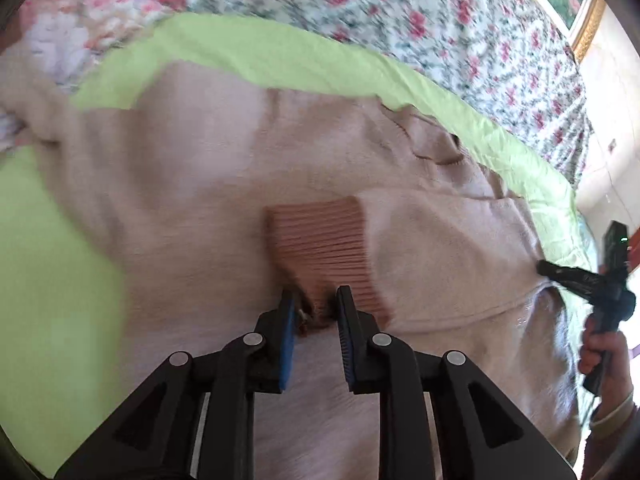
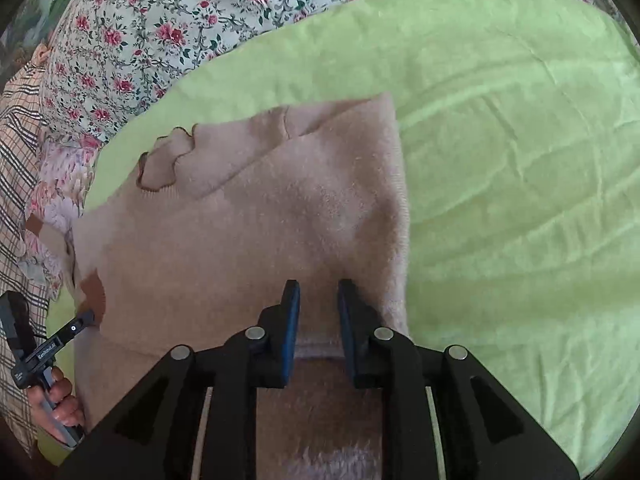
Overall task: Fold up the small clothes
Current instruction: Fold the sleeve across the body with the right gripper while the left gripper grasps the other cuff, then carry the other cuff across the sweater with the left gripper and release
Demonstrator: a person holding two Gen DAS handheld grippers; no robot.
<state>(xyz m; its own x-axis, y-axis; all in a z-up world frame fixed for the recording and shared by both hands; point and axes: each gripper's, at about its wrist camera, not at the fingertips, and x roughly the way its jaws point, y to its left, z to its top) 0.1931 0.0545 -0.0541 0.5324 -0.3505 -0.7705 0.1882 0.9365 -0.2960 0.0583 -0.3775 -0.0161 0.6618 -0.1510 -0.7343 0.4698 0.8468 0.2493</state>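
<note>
A beige-pink fuzzy sweater [image 1: 200, 200] lies spread on a light green cloth [image 1: 52, 260]. One sleeve is folded in over the body, and its brown ribbed cuff [image 1: 320, 240] points at my left gripper [image 1: 317, 310]. That gripper is open, the cuff's end lying between its blue pads. In the right wrist view the sweater [image 2: 280, 200] shows a ruffled collar [image 2: 164, 164] and a straight folded right edge. My right gripper [image 2: 319, 300] hovers open over the hem near that edge, holding nothing. The left gripper [image 2: 84, 318] appears at the far left by the cuff [image 2: 94, 292].
The green cloth [image 2: 520, 160] covers a bed with a floral spread [image 2: 160, 20]. Plaid fabric [image 2: 20, 160] lies at the left border. A hand carries the right gripper [image 1: 560, 274] at the sweater's right side. A framed picture [image 1: 576, 4] hangs beyond the bed.
</note>
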